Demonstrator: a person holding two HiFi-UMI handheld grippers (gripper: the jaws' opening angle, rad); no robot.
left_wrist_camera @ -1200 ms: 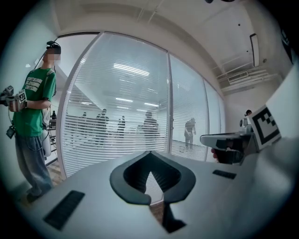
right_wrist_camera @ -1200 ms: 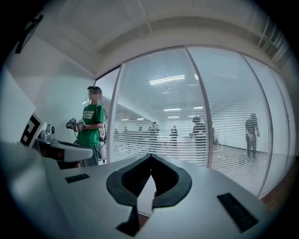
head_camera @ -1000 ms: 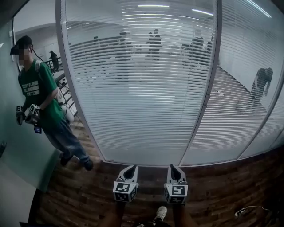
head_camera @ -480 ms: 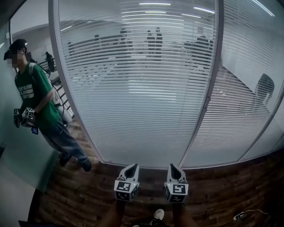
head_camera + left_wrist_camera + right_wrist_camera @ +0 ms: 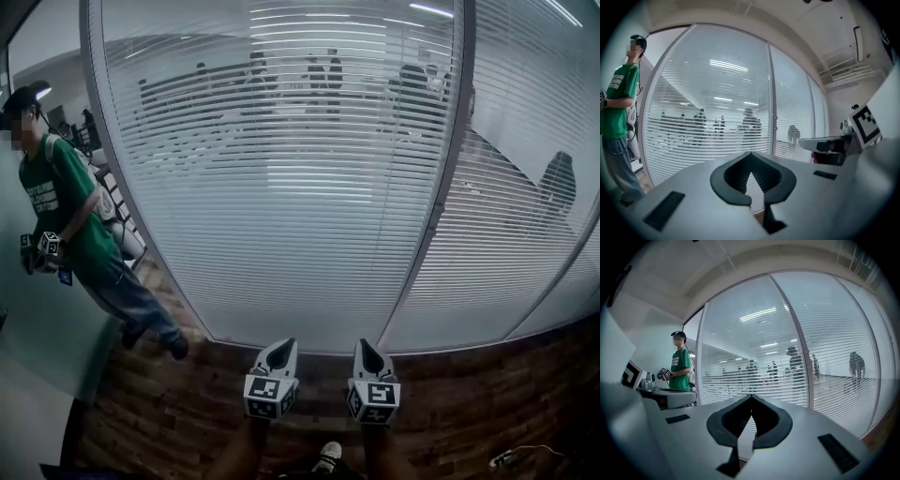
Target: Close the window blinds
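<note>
Blinds point(image 5: 281, 187) look like thin white horizontal slats: light, bendy, easy to kink, so I won't pinch the slats themselves. I'd want a wand or cord, but none shows, so I can't tell where the control is. Slats are angled open, with people visible through them. They fill 12 o'clock, well apart from me. Left gripper point(image 5: 283, 346) and right gripper point(image 5: 365, 346) are both pressed together, empty.

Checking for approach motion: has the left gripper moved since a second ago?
Yes. The left gripper has advanced toward the window blinds: its tip now overlaps the bottom rail, where a second ago it stopped just short.
</note>
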